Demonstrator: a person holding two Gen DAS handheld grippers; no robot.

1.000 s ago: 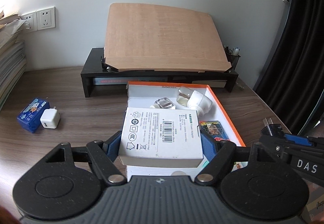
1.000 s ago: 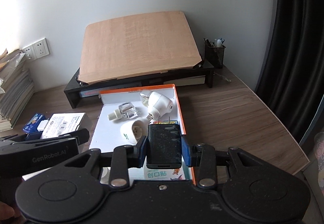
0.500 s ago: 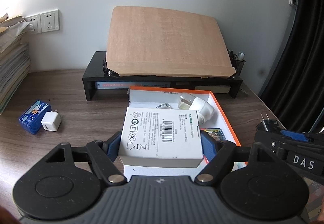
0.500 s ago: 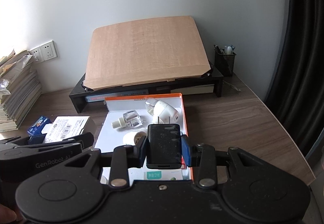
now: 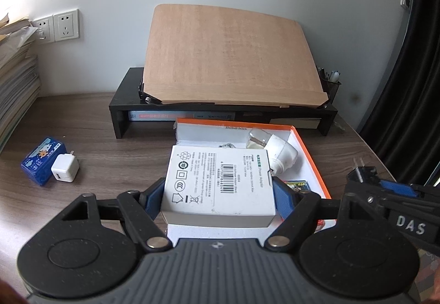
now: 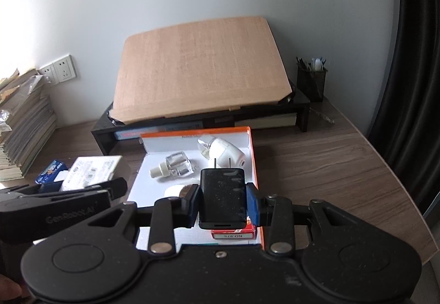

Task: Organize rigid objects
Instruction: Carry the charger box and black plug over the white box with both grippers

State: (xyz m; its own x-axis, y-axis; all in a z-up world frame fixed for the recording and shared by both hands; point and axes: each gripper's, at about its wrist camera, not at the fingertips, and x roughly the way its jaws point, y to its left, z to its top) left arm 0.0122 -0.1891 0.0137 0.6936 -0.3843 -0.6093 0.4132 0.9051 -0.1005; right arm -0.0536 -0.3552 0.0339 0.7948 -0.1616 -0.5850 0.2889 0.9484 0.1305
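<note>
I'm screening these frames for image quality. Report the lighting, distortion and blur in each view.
Left wrist view: soft, even daylight; fisheye bends the wall sockets and black curtain; the white adapter box label is sharp. Right wrist view: brighter towards the upper left; the black charger is crisp; corners vignette darkly.

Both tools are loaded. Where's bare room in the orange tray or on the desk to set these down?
In the orange tray, the white floor at the left, near the clear bottle, is bare. Its right side is crowded: white plug-in, red box. On the desk, the wood right of the tray is free. The left holds a blue pack and white charger.
</note>
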